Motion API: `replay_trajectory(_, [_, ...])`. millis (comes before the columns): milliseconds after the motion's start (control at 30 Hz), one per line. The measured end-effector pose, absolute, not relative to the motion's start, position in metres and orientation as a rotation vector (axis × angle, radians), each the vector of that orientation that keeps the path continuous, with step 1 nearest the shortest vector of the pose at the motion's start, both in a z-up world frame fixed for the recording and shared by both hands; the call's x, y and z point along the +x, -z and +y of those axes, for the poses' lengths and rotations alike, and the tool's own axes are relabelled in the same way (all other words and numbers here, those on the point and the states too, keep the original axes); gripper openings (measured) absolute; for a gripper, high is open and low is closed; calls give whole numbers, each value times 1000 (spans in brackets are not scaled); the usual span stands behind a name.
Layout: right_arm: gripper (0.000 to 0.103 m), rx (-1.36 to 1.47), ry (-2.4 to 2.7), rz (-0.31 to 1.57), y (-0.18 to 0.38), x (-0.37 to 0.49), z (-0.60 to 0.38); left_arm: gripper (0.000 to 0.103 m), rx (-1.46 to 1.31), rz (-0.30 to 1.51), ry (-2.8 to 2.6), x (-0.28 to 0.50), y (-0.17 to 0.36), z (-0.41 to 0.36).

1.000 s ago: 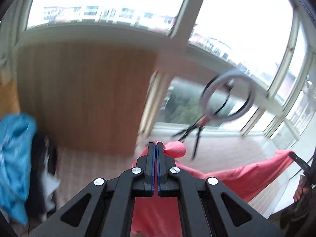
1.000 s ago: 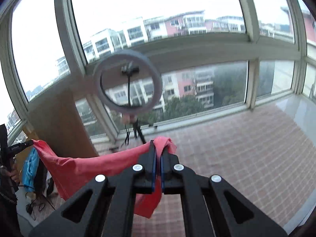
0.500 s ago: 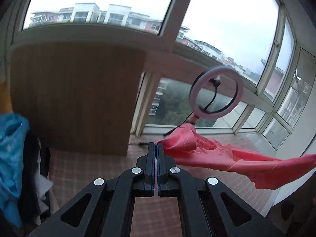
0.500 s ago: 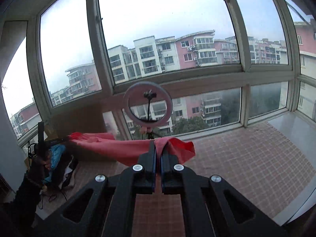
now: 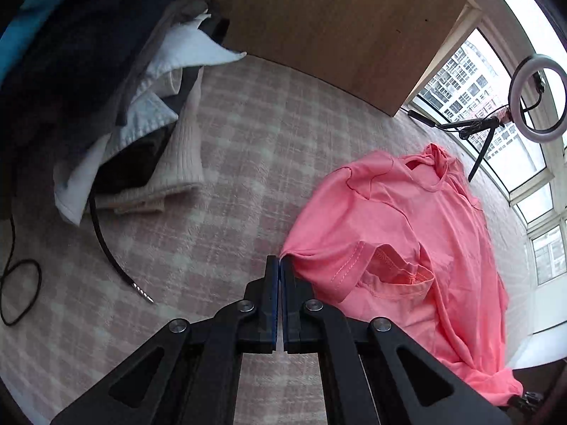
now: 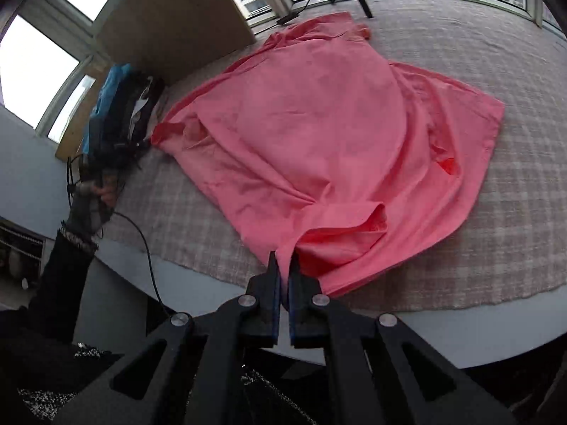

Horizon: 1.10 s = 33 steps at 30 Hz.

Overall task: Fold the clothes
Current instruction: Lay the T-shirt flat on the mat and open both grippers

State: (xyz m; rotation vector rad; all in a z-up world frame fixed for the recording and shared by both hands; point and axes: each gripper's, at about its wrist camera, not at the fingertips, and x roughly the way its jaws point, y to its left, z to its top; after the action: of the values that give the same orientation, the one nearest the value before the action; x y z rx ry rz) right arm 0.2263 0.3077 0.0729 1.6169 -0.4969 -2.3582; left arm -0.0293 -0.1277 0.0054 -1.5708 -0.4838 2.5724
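A pink T-shirt (image 6: pixel 329 120) lies spread on the checked cloth of the table, with folds and a sleeve near me. It also shows in the left wrist view (image 5: pixel 407 233), collar at the far end. My left gripper (image 5: pixel 280 260) is shut on a corner of the shirt at its left edge, low over the cloth. My right gripper (image 6: pixel 283 265) is shut on the shirt's near edge, by the table's front edge. The left gripper and the hand holding it also show in the right wrist view (image 6: pixel 102 177).
A pile of other clothes (image 5: pixel 117 81) in blue, black, white and beige lies at the left. A black cable (image 5: pixel 106 241) runs beside it. A wooden board (image 5: pixel 336 24) stands behind. A ring light on a tripod (image 5: pixel 535 102) stands by the windows.
Both grippers have swung down from holding the shirt stretched in the air. The shirt now lies spread on the table, still held at both ends.
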Motion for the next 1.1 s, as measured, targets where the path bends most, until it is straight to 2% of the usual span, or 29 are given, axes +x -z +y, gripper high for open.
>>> replay_trajectory(200, [3, 1638, 2338, -452, -70, 233, 302, 1, -1611, -328, -2593, -29, -9, -118])
replay_trajectory(400, [3, 1670, 2325, -494, -69, 241, 314, 5, -1559, -397, -2540, -14, -20, -114])
replay_trajectory(467, [4, 1687, 2312, -509, -65, 241, 316, 16, -1507, -382, -2460, -9, -24, -89])
replay_trajectory(533, [6, 1711, 2292, -534, -62, 240, 316, 37, -1485, -311, -2383, -8, -24, -56])
replay_trajectory(667, [9, 1728, 2295, -561, -63, 242, 319, 38, -1473, -87, -2366, -18, -12, 3])
replay_trajectory(800, [10, 1682, 2358, -607, -76, 249, 330, 36, -1547, 60, -2385, -38, 11, 28])
replay_trajectory(867, [11, 1660, 2404, -641, -84, 253, 340, 19, -1563, 55, -2359, -40, 17, 28])
replay_trajectory(900, [12, 1651, 2429, -664, -88, 255, 346, 2, -1556, 51, -2352, -38, 17, 26])
replay_trajectory(967, [13, 1631, 2478, -715, -93, 258, 359, 3, -1524, 31, -2355, -32, 13, 19])
replay_trajectory(1100, [13, 1588, 2566, -797, -104, 260, 382, 3, -1472, -129, -2382, -11, -12, -20])
